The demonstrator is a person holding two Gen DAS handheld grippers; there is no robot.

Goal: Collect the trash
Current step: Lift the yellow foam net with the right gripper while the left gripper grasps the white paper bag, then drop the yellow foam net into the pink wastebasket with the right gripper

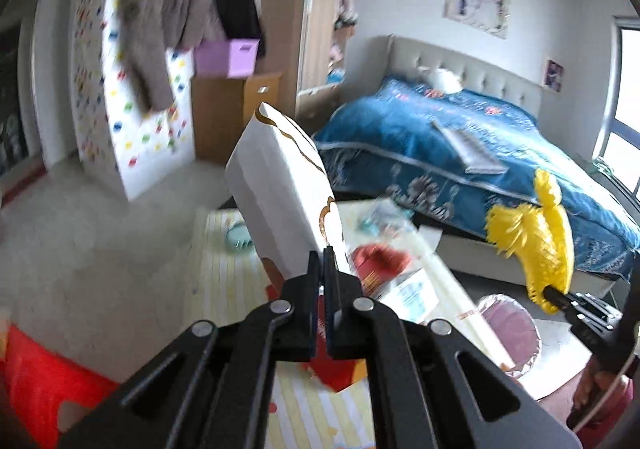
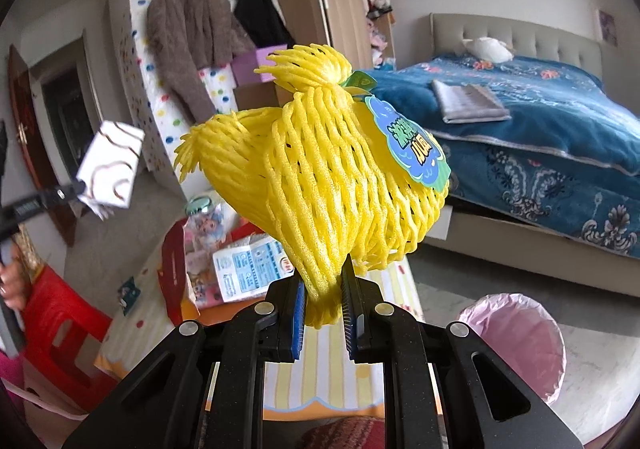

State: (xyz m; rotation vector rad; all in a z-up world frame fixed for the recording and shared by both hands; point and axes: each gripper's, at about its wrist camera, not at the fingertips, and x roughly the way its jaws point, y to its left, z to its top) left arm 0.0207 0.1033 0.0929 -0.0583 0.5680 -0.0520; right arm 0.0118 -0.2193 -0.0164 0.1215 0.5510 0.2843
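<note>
My left gripper (image 1: 323, 255) is shut on a white carton (image 1: 284, 189) with brown swirls and holds it in the air above the low table (image 1: 224, 281). The carton also shows in the right wrist view (image 2: 110, 163), at the left. My right gripper (image 2: 324, 281) is shut on a bundle of yellow foam fruit netting (image 2: 320, 169) with a blue label, held above the table. The netting also shows in the left wrist view (image 1: 532, 237). A bin with a pink liner (image 2: 516, 337) stands on the floor to the right of the table; it also shows in the left wrist view (image 1: 508, 329).
The table with a striped yellow cloth (image 2: 320, 369) holds several wrappers, a red bag (image 2: 174, 269) and a printed packet (image 2: 252, 269). A red stool (image 2: 60, 333) stands at the left. A bed with a blue cover (image 2: 540, 129) is to the right, a wardrobe behind.
</note>
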